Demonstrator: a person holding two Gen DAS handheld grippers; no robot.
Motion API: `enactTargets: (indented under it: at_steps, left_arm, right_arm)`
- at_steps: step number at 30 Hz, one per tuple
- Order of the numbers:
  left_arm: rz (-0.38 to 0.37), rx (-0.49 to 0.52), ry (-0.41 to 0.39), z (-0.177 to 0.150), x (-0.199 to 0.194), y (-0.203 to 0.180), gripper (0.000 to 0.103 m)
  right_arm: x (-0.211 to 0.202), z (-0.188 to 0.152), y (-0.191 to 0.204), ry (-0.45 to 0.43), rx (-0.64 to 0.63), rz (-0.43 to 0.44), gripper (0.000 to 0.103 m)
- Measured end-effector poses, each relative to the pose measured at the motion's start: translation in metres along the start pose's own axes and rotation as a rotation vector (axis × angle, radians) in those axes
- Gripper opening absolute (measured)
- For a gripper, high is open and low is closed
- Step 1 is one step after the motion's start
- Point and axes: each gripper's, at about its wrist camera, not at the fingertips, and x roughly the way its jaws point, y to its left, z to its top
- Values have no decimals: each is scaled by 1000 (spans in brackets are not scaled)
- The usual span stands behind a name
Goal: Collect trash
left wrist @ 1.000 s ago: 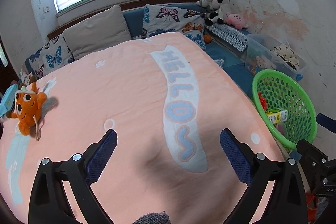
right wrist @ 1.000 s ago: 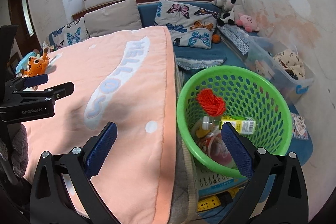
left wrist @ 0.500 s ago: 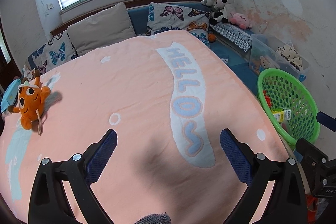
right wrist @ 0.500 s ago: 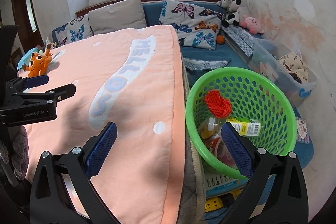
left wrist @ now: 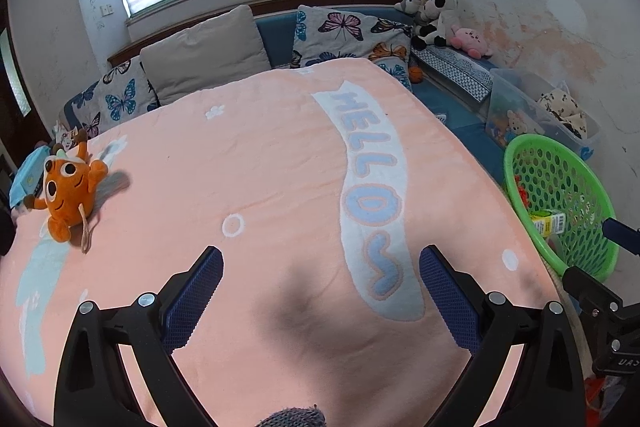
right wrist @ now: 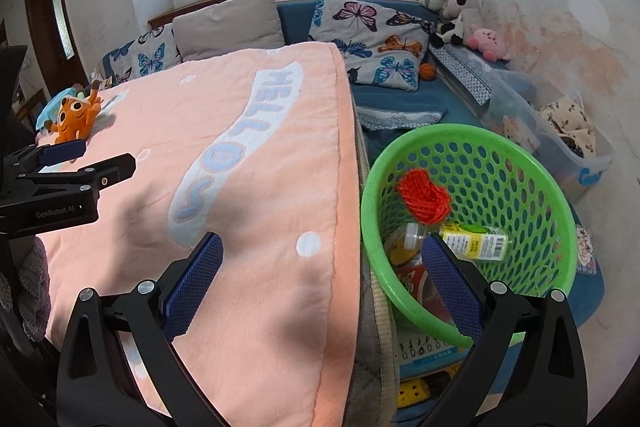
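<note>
Right wrist view: both claws (right wrist: 320, 267) (left wrist: 320, 281) gape wide, empty, above pink blanket (right wrist: 248, 155); green basket (right wrist: 532, 163) alongside holds trash.

**What the two wrist views keep from us**

In the left wrist view the blanket (left wrist: 260, 187) covers most of the basket (left wrist: 576, 195), leaving only a sliver of its contents visible: a bit of red and one end of the bottle (left wrist: 549, 223). The right gripper (left wrist: 612, 279) runs off the right edge there, its fingers cut off. Over on the right wrist view, a blue finger pad (right wrist: 450, 281) crosses the wrapper (right wrist: 416, 279) at the basket's bottom, so its print can't be read. The bottle's label text is too small to make out. The left gripper (right wrist: 76, 163) is cropped at the left edge.
</note>
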Motion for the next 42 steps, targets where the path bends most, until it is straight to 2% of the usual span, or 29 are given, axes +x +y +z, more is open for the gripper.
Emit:
enactTargets:
  at_steps: [29, 42]
  left_arm:
    - [10, -54, -5, -1, 0, 21, 95]
    - [38, -72, -10, -5, -6, 32, 95]
  right_arm:
    - [7, 7, 13, 2, -29, 26, 99]
    - [10, 9, 25, -1, -51, 52, 99]
